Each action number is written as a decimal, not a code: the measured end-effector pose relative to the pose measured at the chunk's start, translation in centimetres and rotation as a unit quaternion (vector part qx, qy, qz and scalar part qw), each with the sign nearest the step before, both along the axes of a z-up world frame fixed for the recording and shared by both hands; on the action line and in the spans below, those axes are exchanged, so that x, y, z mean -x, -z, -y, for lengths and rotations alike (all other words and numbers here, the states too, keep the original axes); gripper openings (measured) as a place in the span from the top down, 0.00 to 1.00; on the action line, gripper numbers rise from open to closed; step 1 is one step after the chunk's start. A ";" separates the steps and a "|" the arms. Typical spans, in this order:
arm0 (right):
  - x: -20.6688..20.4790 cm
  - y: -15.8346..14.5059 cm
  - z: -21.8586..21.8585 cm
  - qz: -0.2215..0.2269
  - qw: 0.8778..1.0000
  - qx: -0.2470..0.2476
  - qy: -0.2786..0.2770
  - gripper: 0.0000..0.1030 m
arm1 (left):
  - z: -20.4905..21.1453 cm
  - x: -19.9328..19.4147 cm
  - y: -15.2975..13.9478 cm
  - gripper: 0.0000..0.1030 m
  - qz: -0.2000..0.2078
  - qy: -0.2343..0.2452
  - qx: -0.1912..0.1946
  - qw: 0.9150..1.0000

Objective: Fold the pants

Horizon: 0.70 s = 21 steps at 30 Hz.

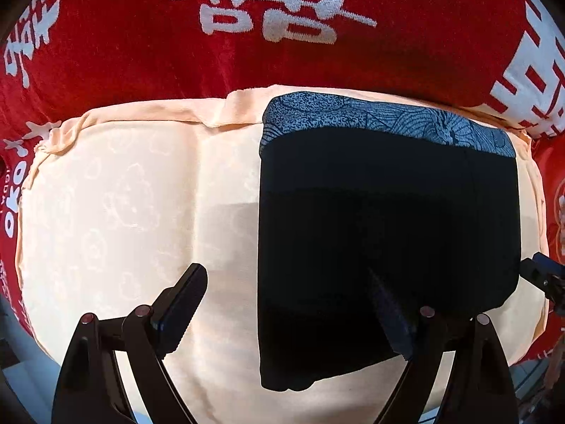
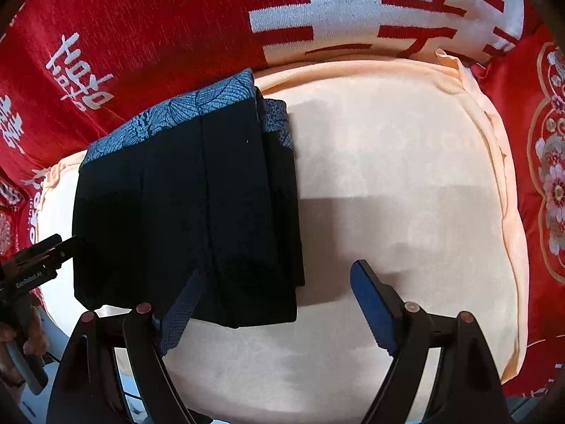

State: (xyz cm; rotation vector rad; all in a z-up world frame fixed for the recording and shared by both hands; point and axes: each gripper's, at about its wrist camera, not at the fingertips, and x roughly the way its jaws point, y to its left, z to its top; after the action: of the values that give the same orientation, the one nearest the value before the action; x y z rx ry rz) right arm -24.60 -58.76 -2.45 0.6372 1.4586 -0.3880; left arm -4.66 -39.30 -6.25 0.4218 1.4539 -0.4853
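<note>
The black pants (image 1: 385,240) lie folded in a compact rectangle on a peach cushion (image 1: 116,205), with a blue patterned waistband (image 1: 370,115) at the far edge. My left gripper (image 1: 286,282) is open above the pants' left edge, holding nothing. In the right wrist view the pants (image 2: 183,212) lie at the left with the waistband (image 2: 169,116) at the far end. My right gripper (image 2: 275,282) is open above the pants' near right corner, empty. Each gripper shows in the other's view, the right one (image 1: 543,279) and the left one (image 2: 39,265).
The peach cushion (image 2: 406,194) rests on a red blanket with white characters (image 1: 268,35), which also shows in the right wrist view (image 2: 123,35). A red embroidered floral cloth (image 2: 543,176) lies to the right of the cushion.
</note>
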 end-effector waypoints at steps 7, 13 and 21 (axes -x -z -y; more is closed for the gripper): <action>0.0 0.1 1.0 0.001 1.000 -0.002 0.003 0.16 | 0.2 -0.1 0.0 0.12 -0.003 -0.006 0.003 1.000; -0.2 0.0 1.8 0.000 1.000 0.001 -0.002 0.16 | 0.5 -1.3 -0.2 0.12 -0.010 -0.014 0.020 1.000; -0.7 0.3 2.9 0.008 1.000 -0.014 -0.009 0.16 | 0.4 -2.8 0.1 0.12 -0.043 -0.013 0.058 0.997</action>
State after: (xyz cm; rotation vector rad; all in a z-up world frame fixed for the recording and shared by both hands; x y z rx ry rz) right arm -23.94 -61.61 -2.73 0.6482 1.4565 -0.3474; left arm -1.84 -39.71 -6.33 0.2922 1.5046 -0.5685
